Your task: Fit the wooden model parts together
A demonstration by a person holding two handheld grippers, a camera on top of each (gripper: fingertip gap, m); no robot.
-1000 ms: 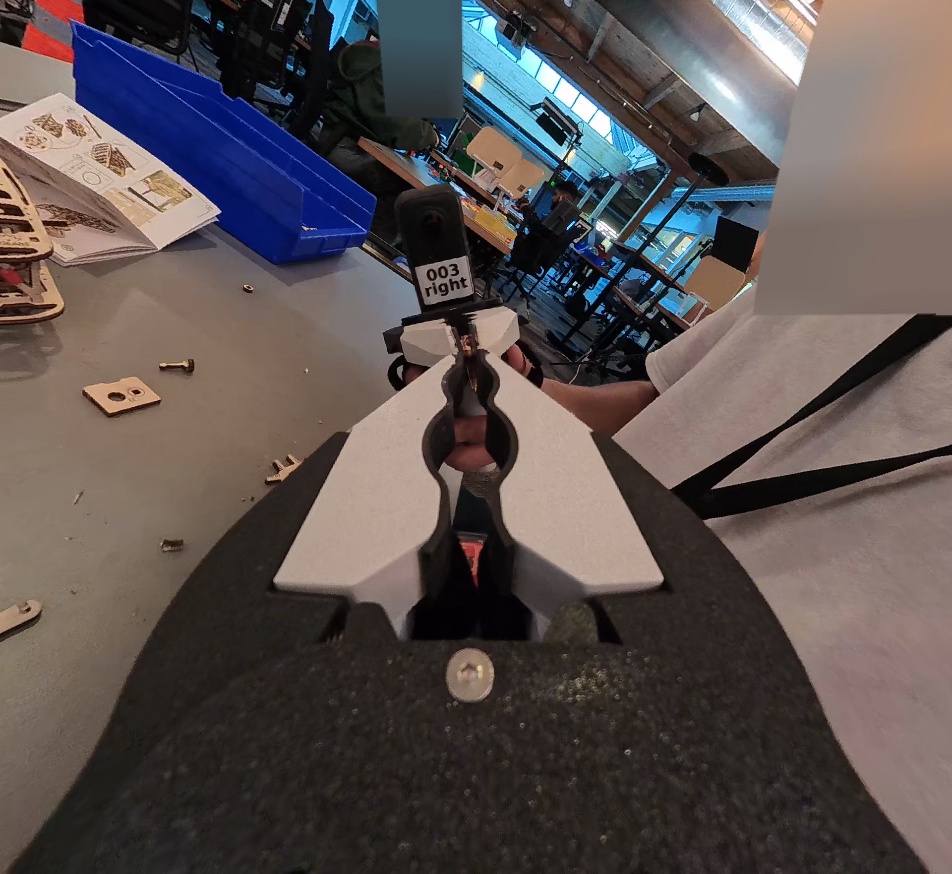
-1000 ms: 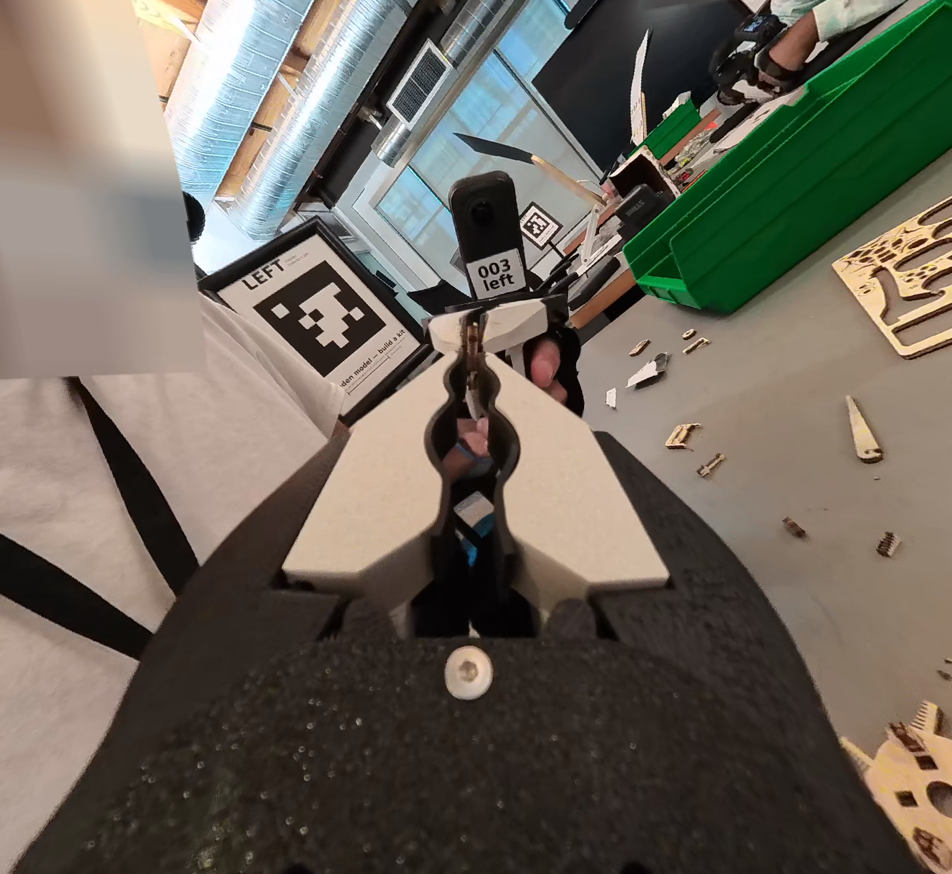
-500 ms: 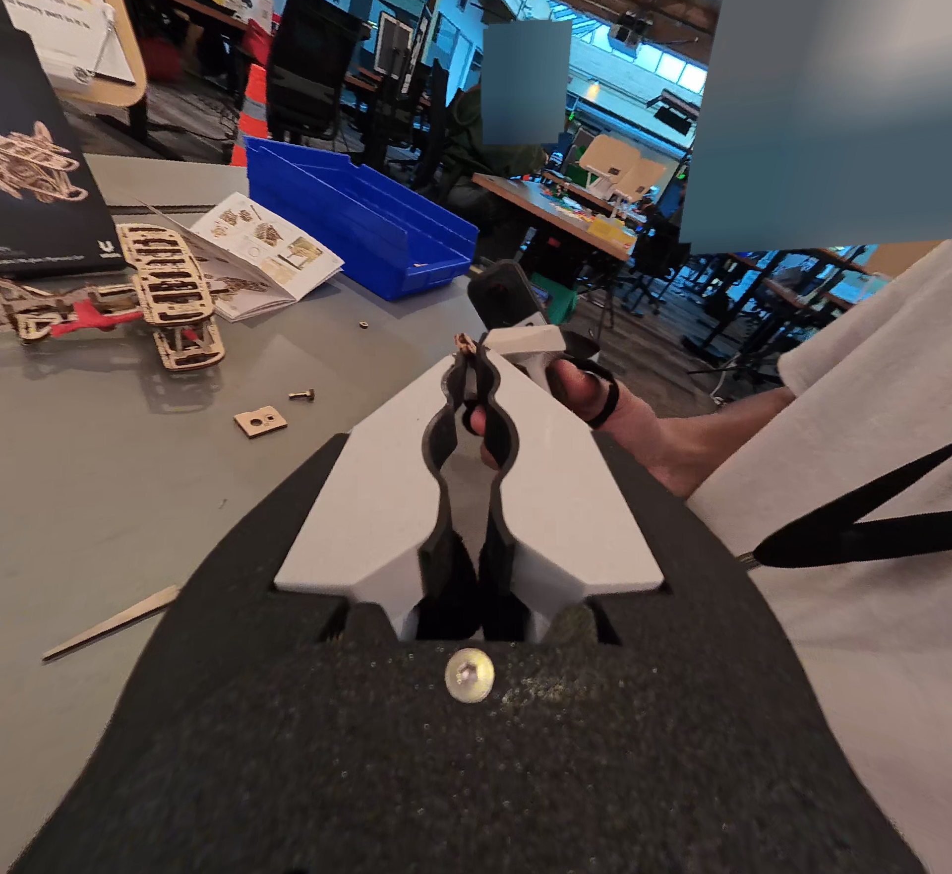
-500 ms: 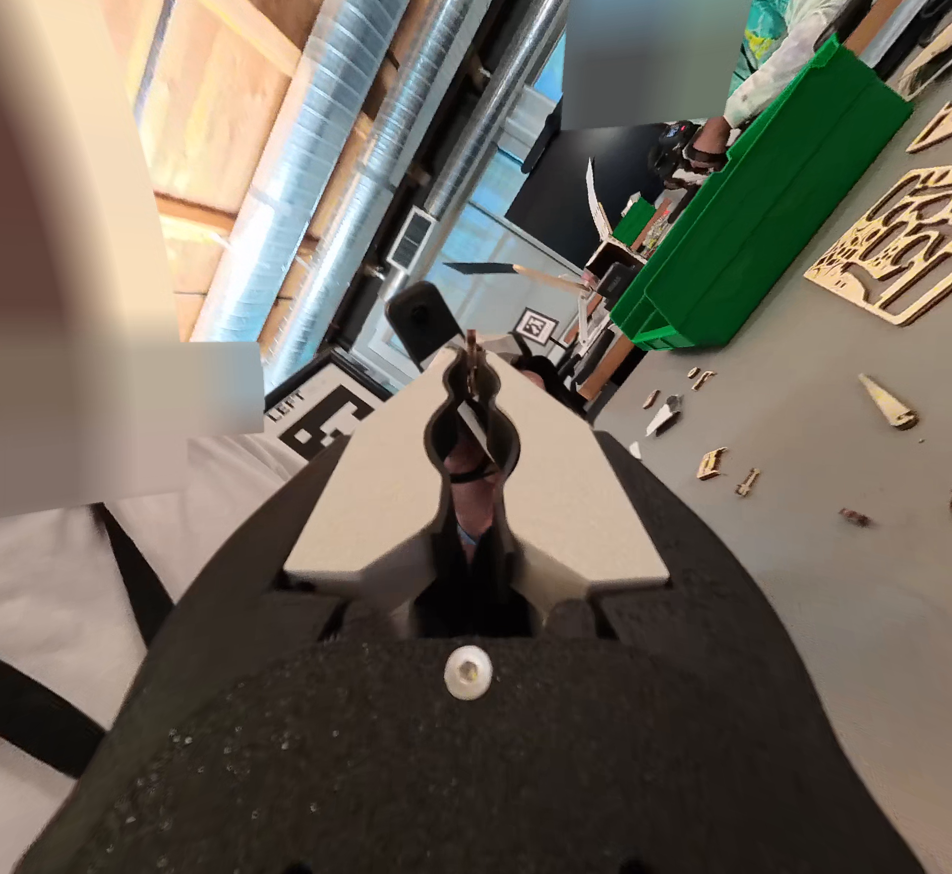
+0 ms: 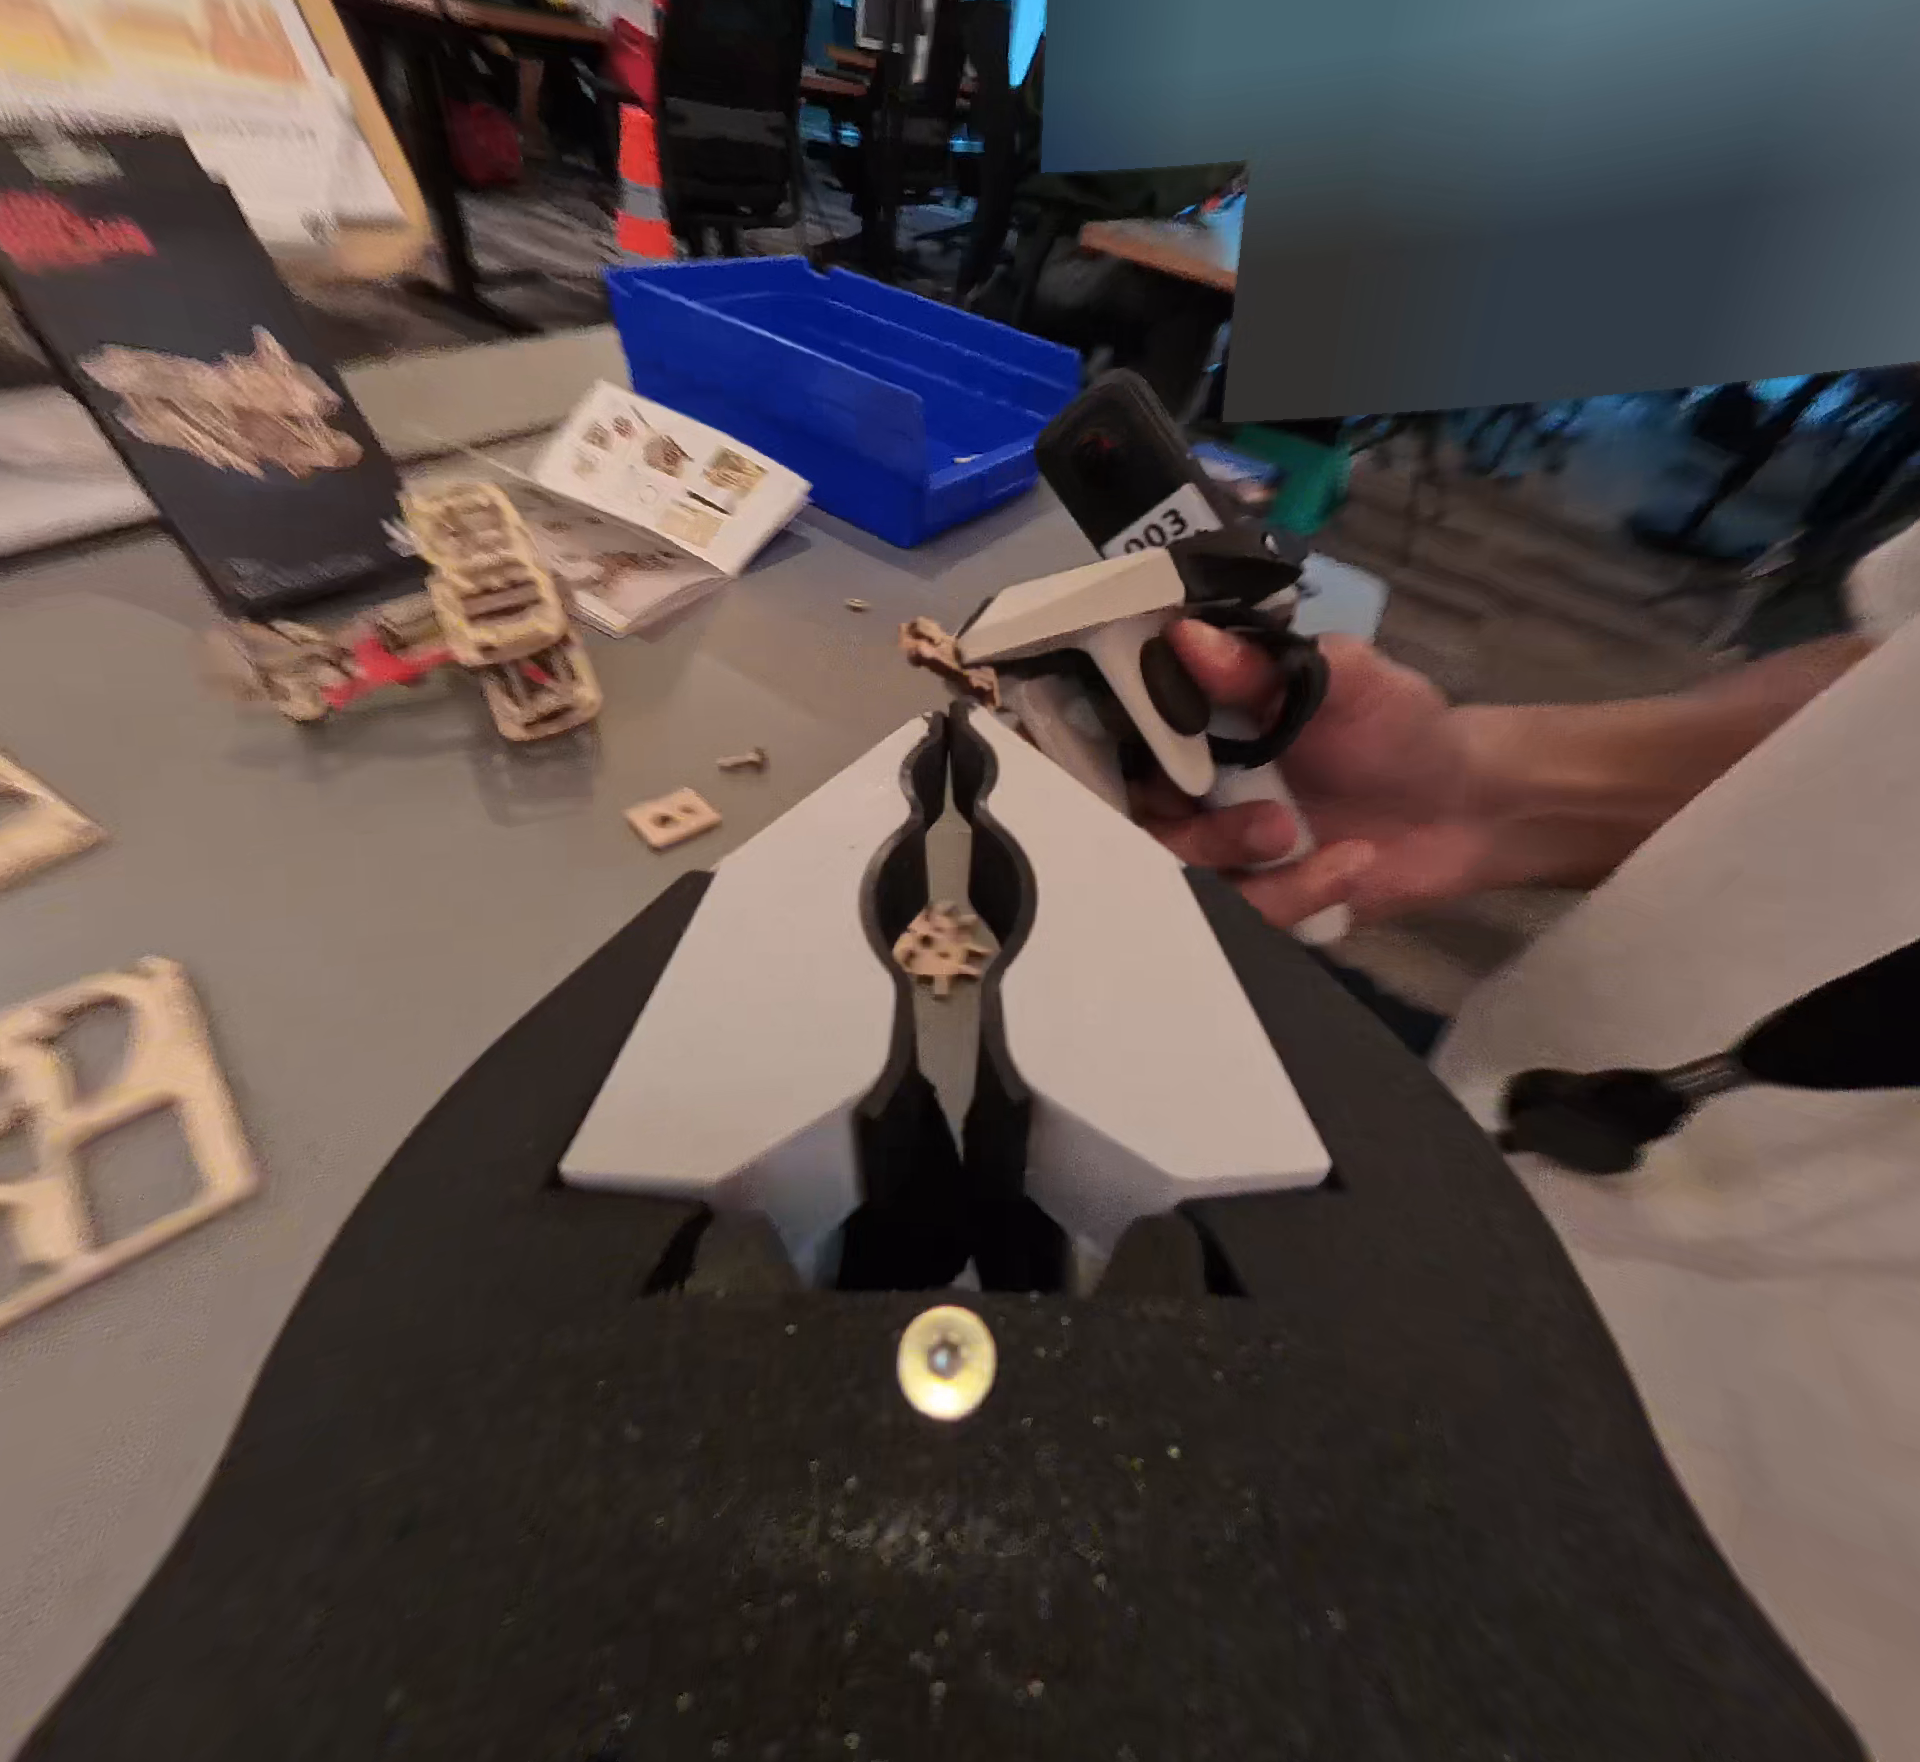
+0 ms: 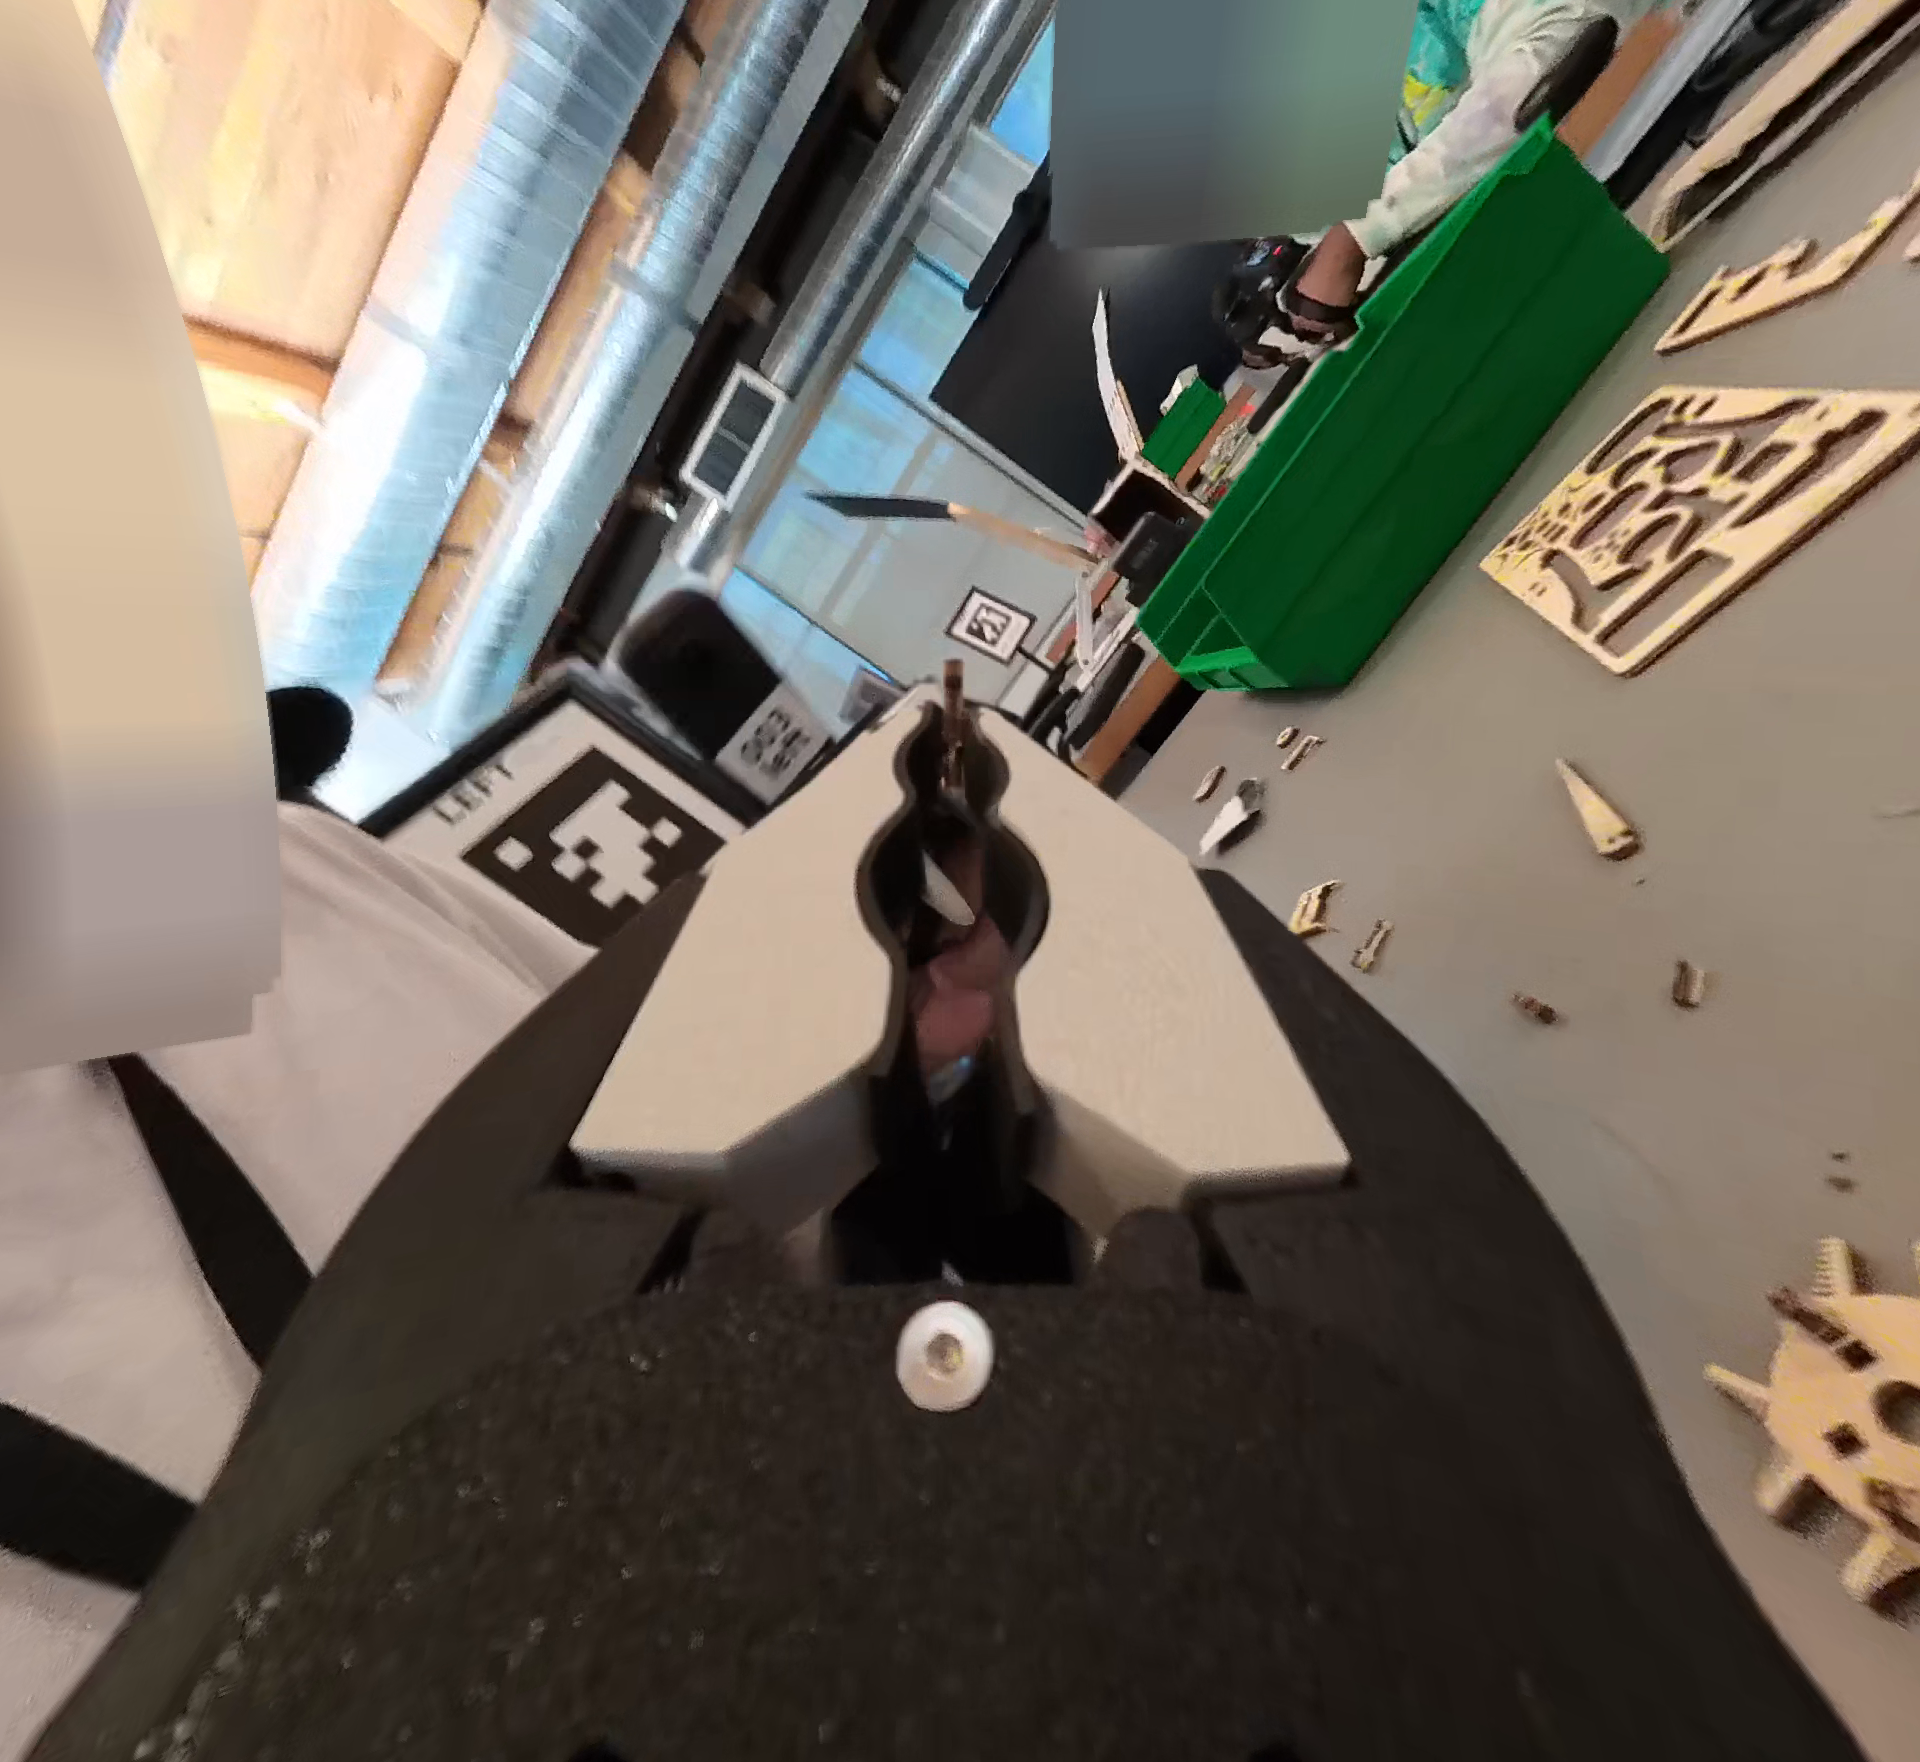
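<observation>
My left gripper (image 5: 948,725) is shut above the grey table (image 5: 364,881), and I see nothing between its tips. A small toothed wooden piece (image 5: 943,949) shows through the gap between its fingers, apparently lying on the table below. My right gripper (image 5: 971,647), held by a hand, is just beyond and right of the left tips. It is shut on a small wooden part (image 5: 935,658). In the right wrist view the right gripper (image 6: 954,725) pinches that part (image 6: 954,696) edge-on, sticking out past the tips.
A partly built wooden plane (image 5: 457,632), a booklet (image 5: 665,486), a black box (image 5: 197,382) and a blue bin (image 5: 831,382) stand at the back left. Cut-out sheets (image 5: 94,1120) lie left. A green bin (image 6: 1403,486), a sheet (image 6: 1704,517), a gear piece (image 6: 1860,1432) and scraps lie right. Left and right tips are no more than a few centimetres apart.
The two grippers were tip to tip and have parted. The left view has swung down toward the table, and the right gripper with its wooden part now sits off to the right.
</observation>
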